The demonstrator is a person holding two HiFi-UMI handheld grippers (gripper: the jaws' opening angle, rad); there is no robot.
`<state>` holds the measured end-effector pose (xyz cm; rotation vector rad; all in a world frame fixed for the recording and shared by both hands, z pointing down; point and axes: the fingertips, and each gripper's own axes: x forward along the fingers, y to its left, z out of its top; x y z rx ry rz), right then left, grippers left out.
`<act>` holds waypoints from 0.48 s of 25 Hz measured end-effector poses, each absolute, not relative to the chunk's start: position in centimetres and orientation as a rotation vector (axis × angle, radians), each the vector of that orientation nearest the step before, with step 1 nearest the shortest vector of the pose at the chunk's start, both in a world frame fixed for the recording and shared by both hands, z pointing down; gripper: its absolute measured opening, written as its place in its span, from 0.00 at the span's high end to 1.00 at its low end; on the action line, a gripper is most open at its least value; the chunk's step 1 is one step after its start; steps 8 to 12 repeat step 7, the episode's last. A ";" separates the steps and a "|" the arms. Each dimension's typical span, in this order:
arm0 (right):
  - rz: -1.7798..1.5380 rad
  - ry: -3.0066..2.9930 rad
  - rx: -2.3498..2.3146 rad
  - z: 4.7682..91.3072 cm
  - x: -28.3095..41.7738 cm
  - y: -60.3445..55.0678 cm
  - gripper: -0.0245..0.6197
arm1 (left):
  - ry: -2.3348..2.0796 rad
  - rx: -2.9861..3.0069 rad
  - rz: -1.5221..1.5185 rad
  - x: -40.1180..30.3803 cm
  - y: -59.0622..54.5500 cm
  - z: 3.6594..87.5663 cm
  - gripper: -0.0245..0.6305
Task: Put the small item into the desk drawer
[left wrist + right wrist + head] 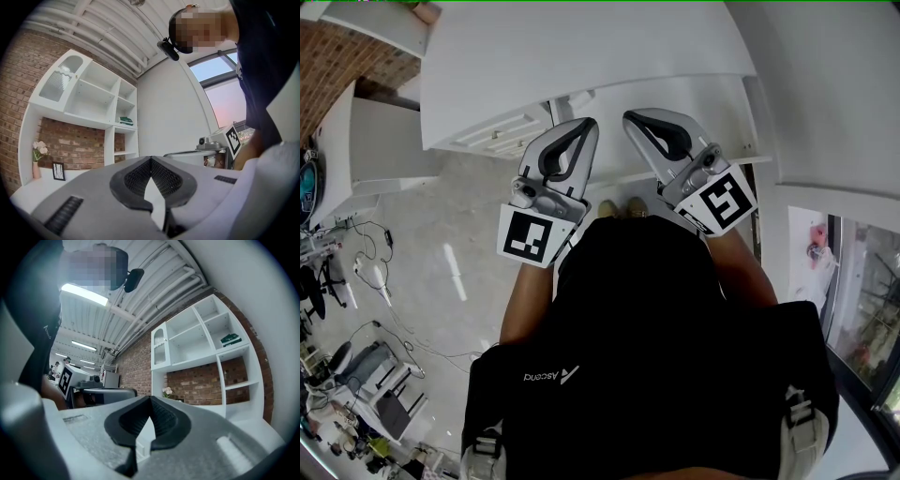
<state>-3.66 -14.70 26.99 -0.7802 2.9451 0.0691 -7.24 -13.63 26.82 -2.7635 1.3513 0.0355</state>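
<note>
I am looking down my black-clad front at the white desk (581, 56). A panelled white front (492, 134) shows under the desk's left edge. My left gripper (589, 124) and right gripper (630, 116) are held side by side in front of my chest, with their tips toward the desk. Both are shut with nothing between their pads. In the left gripper view the left gripper (151, 159) has its dark pads meeting at the tip. The right gripper (150, 397) looks the same in the right gripper view. No small item shows in any view.
A white shelf unit (93, 93) stands against a brick wall, with green books (125, 121), a vase of flowers (37, 152) and a small framed picture (58, 171). Cables and gear (356, 375) lie on the floor at the left. A window (862, 300) is at the right.
</note>
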 end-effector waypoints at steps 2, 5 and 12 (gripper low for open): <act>0.070 2.943 -0.786 27.0 -3.6 -14.7 0.96 | 1.352 -2.765 0.033 -7.3 -13.6 26.9 0.96; 0.070 2.940 -0.799 27.0 -3.4 -14.9 0.96 | 1.356 -2.760 0.034 -7.4 -13.8 26.9 0.96; 0.070 2.939 -0.809 27.0 -3.2 -15.1 0.96 | 1.359 -2.756 0.039 -7.4 -13.9 26.8 0.96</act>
